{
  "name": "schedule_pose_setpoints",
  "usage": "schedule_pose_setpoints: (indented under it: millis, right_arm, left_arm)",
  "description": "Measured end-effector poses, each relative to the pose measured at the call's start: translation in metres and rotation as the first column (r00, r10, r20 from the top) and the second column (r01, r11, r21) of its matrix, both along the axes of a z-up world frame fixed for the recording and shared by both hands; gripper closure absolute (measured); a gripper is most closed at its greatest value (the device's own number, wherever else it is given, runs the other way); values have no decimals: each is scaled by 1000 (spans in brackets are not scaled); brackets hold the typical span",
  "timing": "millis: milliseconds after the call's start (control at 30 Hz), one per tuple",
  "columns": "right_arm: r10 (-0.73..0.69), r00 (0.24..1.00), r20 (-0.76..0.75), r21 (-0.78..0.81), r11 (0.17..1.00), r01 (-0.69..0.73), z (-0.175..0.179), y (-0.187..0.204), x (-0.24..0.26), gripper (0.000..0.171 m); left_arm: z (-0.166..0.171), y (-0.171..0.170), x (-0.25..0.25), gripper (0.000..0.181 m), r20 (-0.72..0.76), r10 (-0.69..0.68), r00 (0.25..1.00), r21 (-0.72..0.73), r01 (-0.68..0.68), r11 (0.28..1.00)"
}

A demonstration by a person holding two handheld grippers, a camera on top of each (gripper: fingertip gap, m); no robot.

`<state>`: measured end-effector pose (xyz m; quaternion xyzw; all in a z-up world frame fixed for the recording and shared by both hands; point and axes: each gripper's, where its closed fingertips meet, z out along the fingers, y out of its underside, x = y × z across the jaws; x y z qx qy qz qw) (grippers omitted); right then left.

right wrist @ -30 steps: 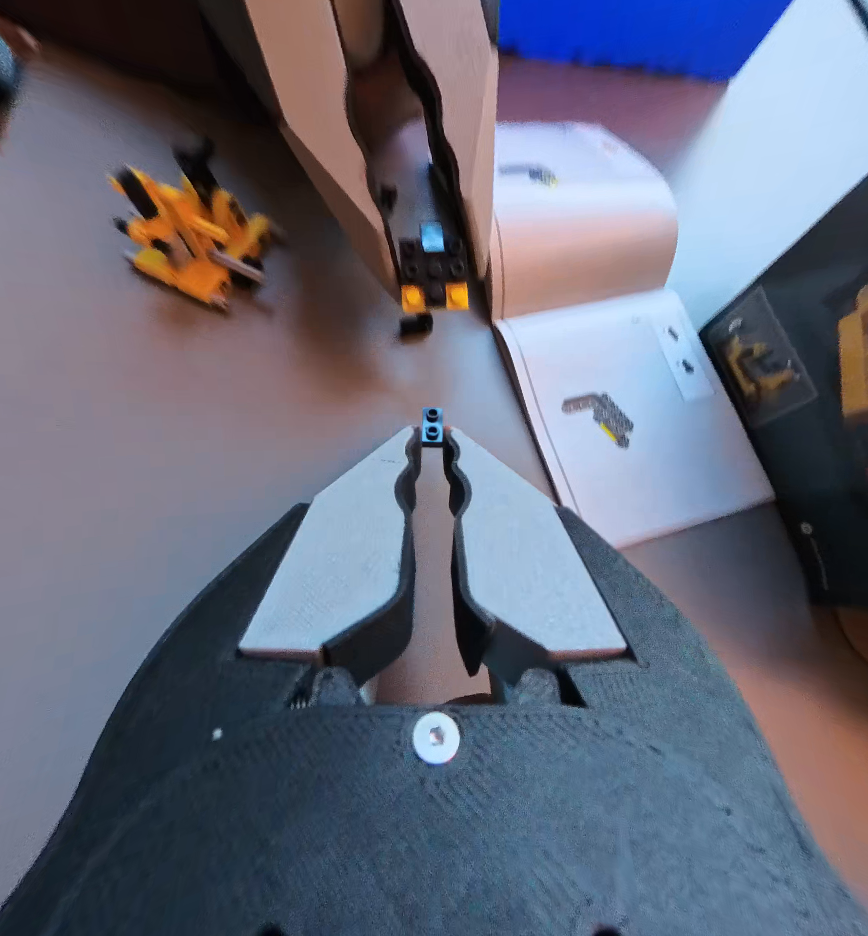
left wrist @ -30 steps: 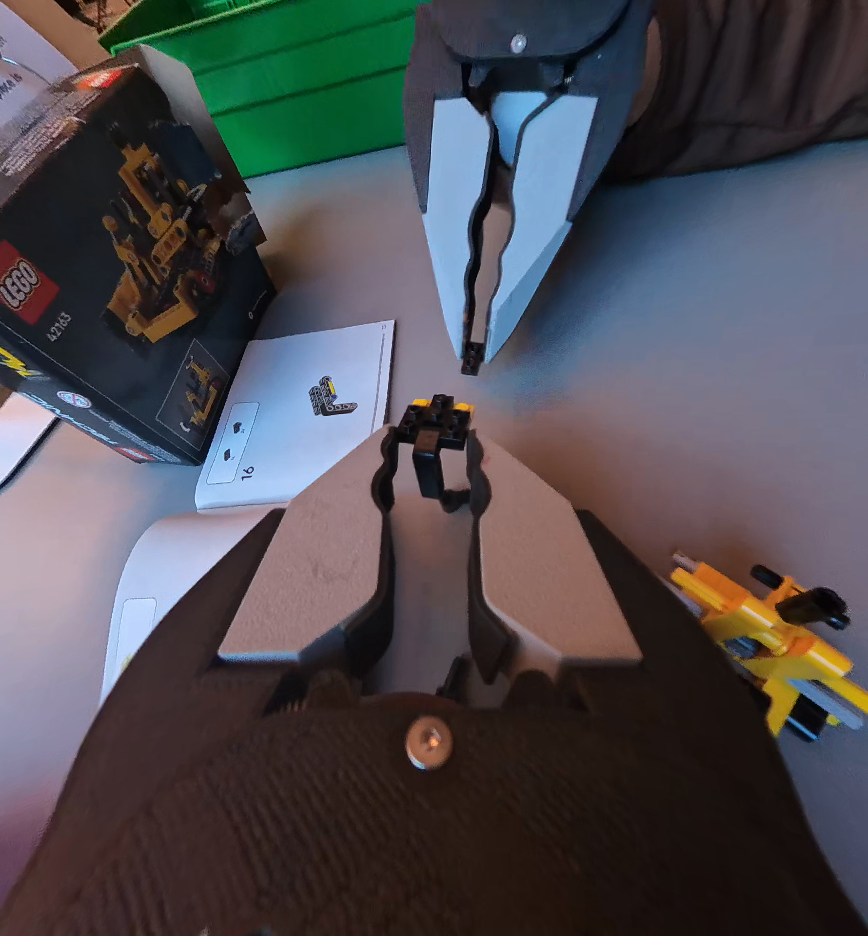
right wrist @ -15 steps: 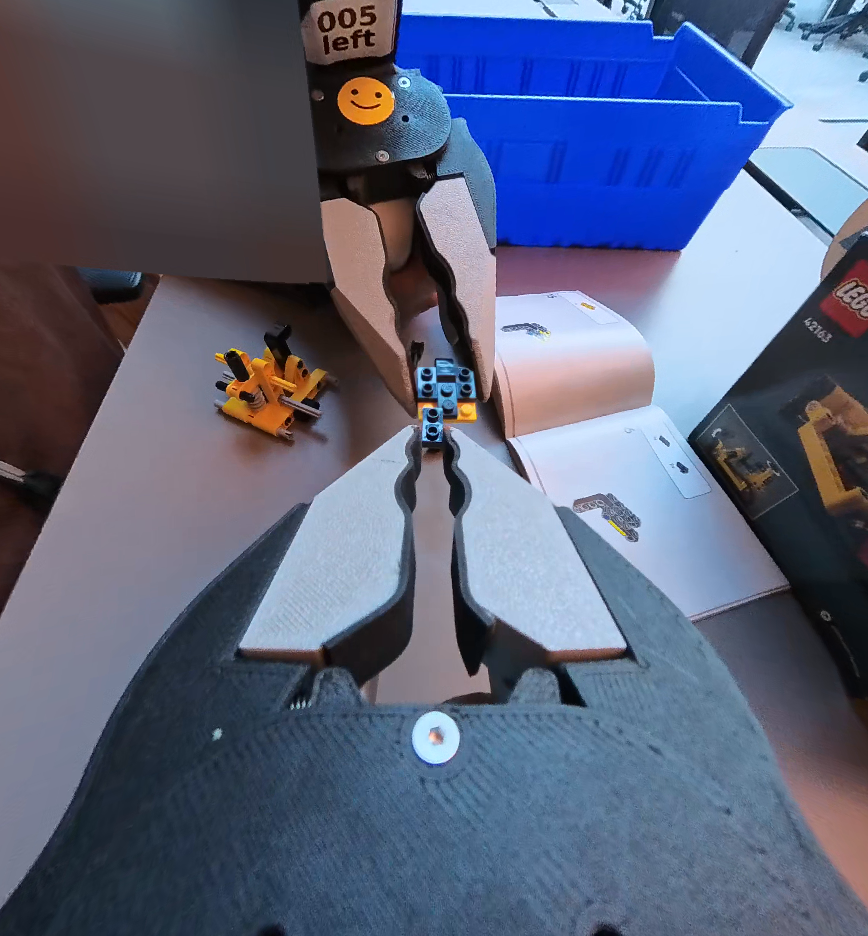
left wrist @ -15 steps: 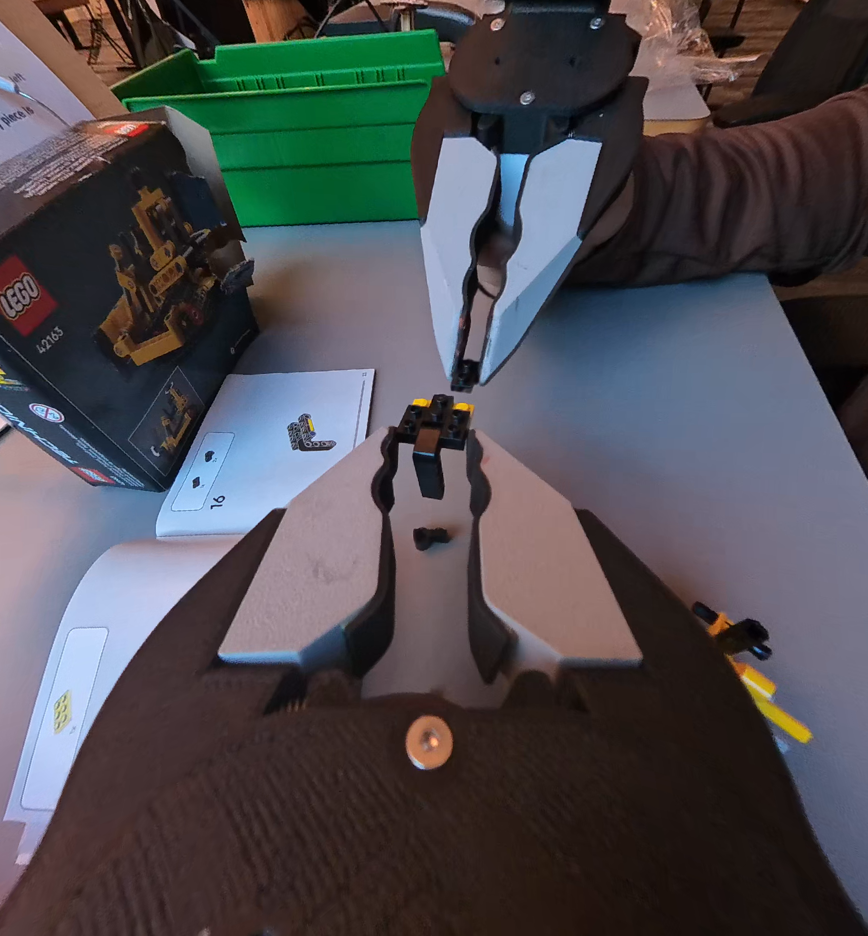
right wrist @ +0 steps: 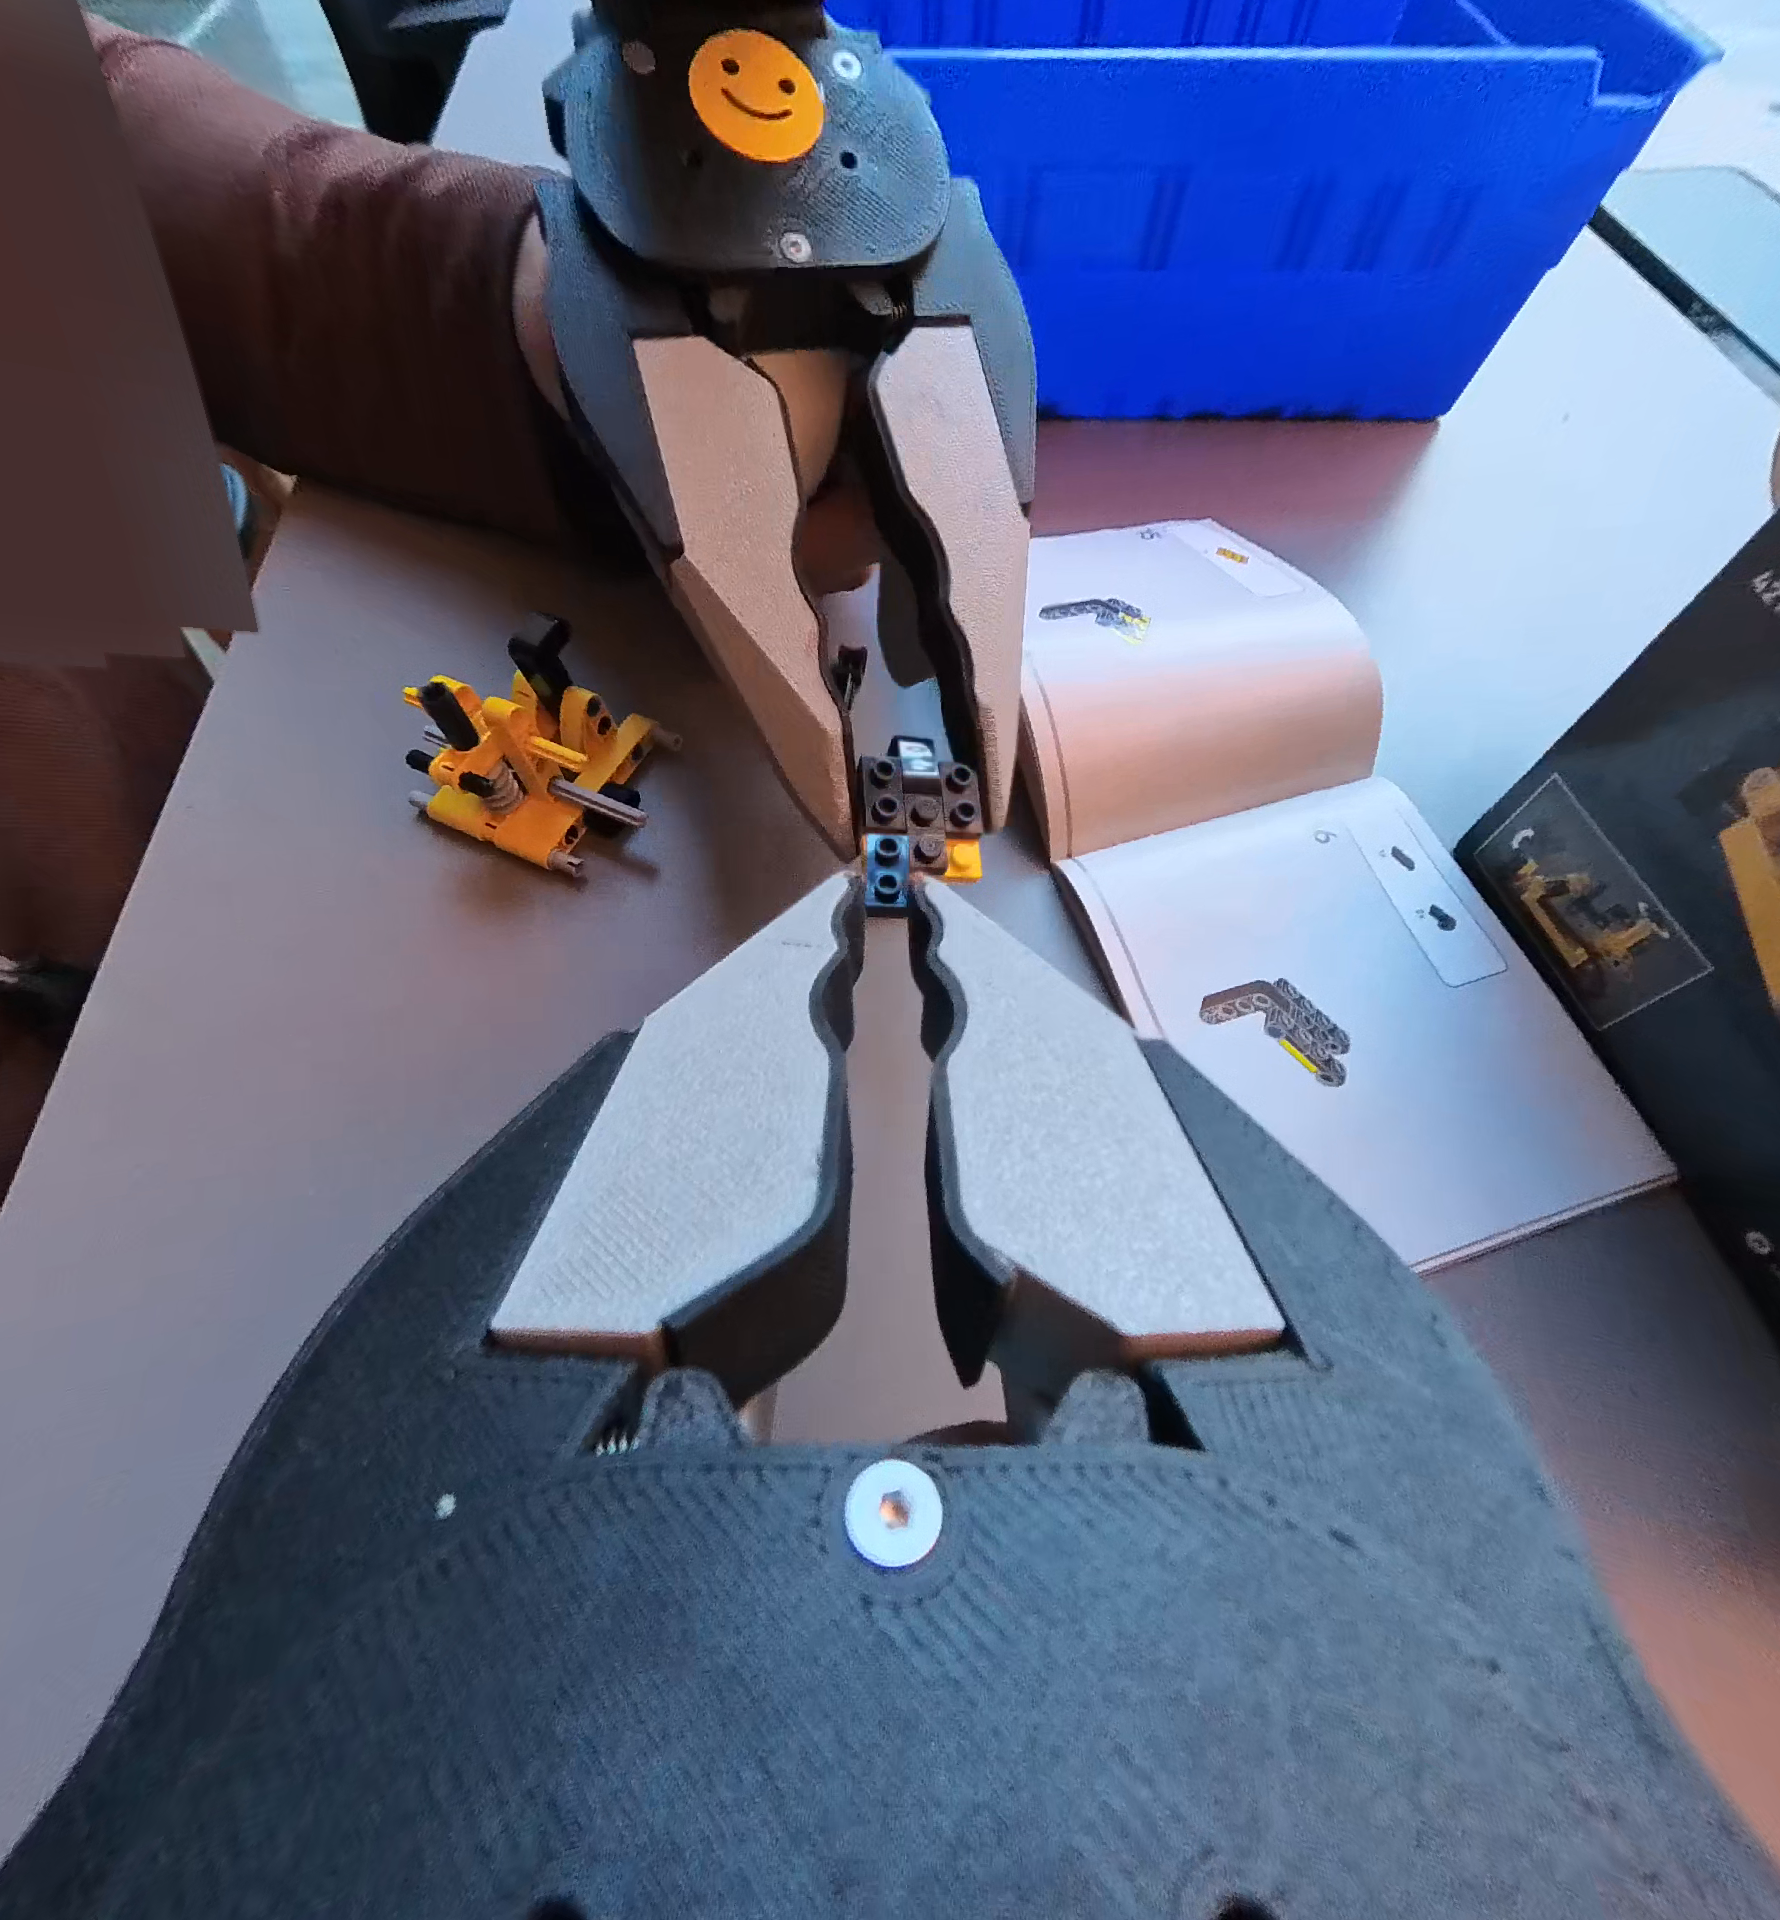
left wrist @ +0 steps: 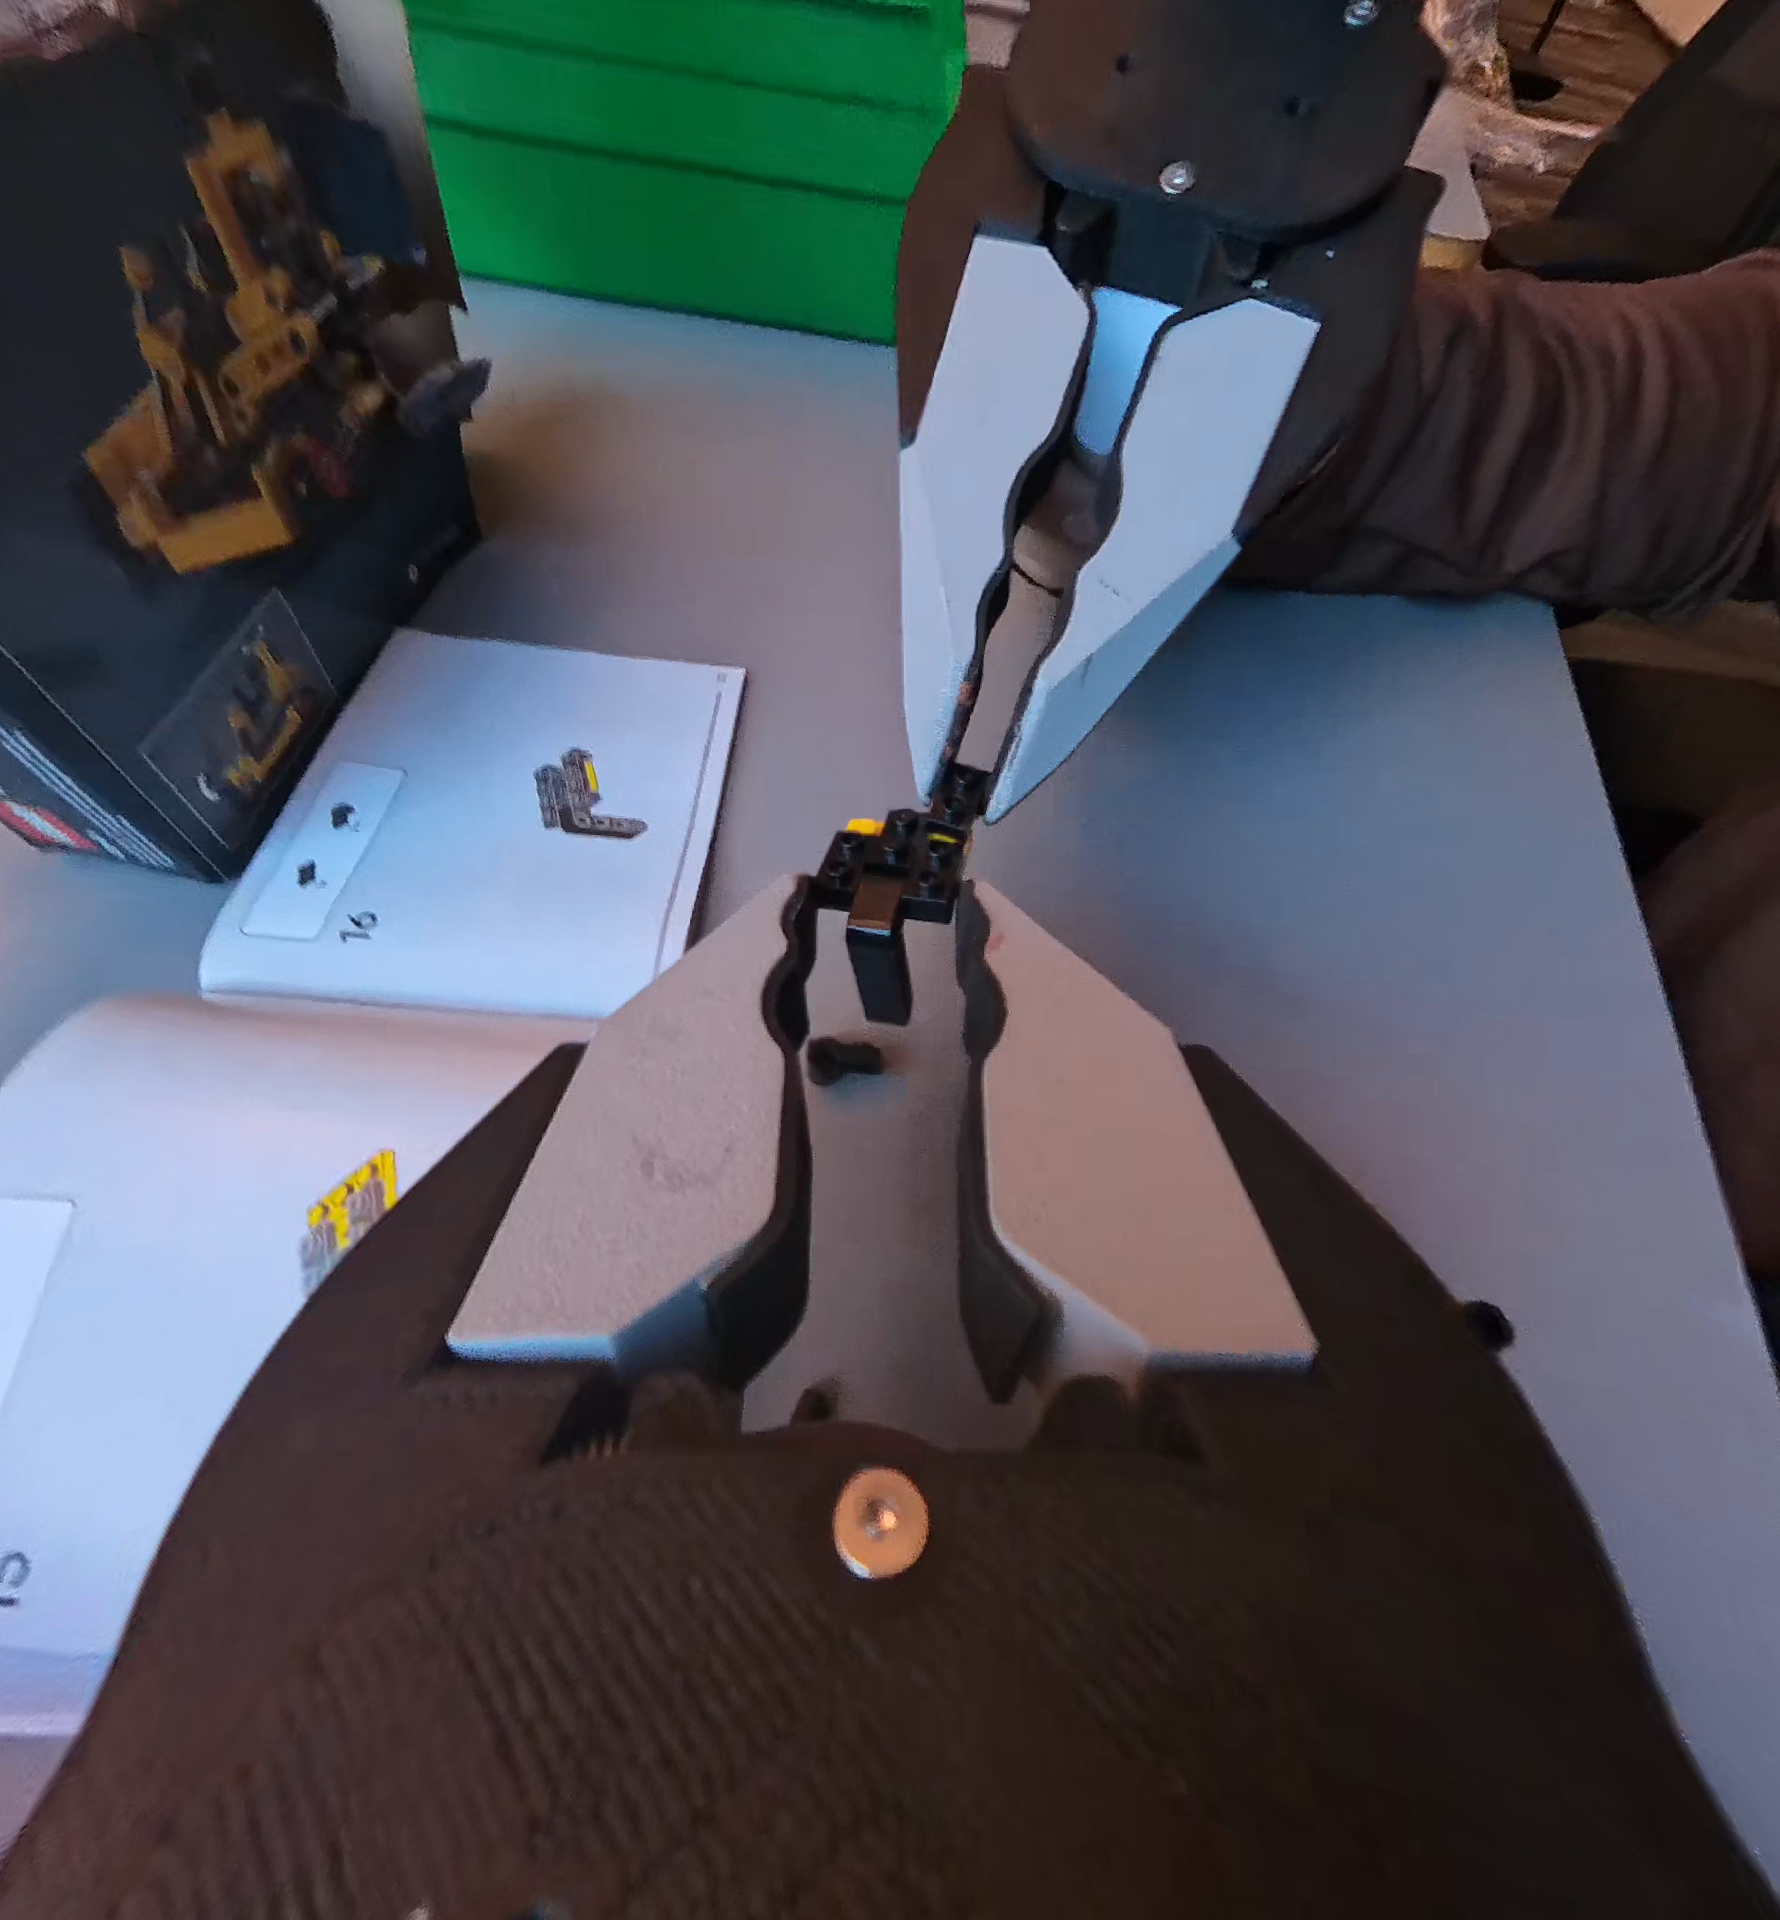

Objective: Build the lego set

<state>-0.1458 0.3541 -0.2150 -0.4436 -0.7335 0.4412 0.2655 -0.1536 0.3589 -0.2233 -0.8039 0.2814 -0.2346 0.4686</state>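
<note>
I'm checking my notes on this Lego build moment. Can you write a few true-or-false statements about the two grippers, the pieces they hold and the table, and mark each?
1. The left gripper is shut on the black-and-yellow studded plate assembly. True.
2. The right gripper holds a red brick. False: it pinches a small black two-stud plate.
3. The yellow-and-black Technic subassembly lies on the grey table, held by neither gripper. True.
4. The white instruction booklet is closed. False: it lies open.
5. A tiny black pin lies loose on the table. True.
</note>
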Motion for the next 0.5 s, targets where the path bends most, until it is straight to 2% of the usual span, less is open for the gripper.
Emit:
schedule_pose_setpoints:
  millis: [133, 300, 500]
  right_arm:
    - [-21, 997, 70, -37, 999, 24, -13, 5, -2, 166]
    - [-38, 971, 237, -77, 995, 58, -41, 10, 1, 166]
    - [-42, 975, 216, -78, 995, 60, -38, 10, 0, 167]
  left_arm:
    - [-11, 1, -7, 157, 46, 55, 997, -139, -48, 989]
    - [-27, -9, -5, 157, 133, 45, 990, -343, 3, 940]
    - [-27, -14, 2, 157, 126, -10, 992, -334, 52, 941]
